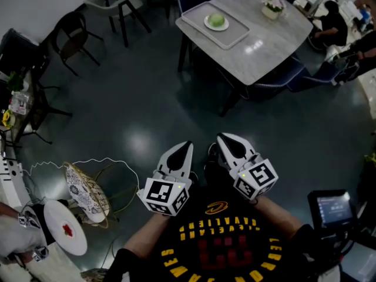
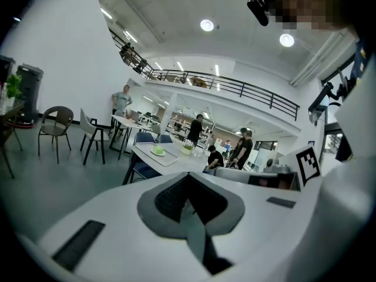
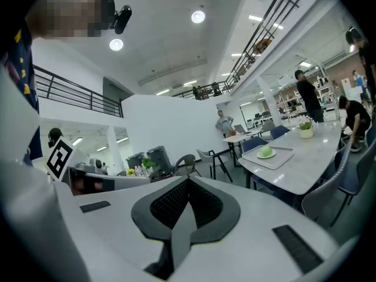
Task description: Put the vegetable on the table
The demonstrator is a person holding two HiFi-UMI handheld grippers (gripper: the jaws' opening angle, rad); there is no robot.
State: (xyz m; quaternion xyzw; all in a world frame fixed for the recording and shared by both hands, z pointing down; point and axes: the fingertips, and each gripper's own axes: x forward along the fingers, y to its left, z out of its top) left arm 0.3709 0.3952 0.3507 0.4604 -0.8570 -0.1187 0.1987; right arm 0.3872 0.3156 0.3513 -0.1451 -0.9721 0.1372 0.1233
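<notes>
Both tools closed and empty, well apart from the counter

The left tool point(image 1: 185, 147) and right tool point(image 1: 227, 140) hang side by side over the dark floor, each with its jaws pressed together on nothing. On the grey counter point(image 1: 276, 49), a tray point(image 1: 237, 33) carries a white plate point(image 1: 208, 23) bearing the round green vegetable point(image 1: 217, 19), at the counter's left end.

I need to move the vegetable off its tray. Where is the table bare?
On the table, the wide stretch between the tray, the flower pot and the near edge is bare. The left end is crowded: the tray with the vegetable fills it.
</notes>
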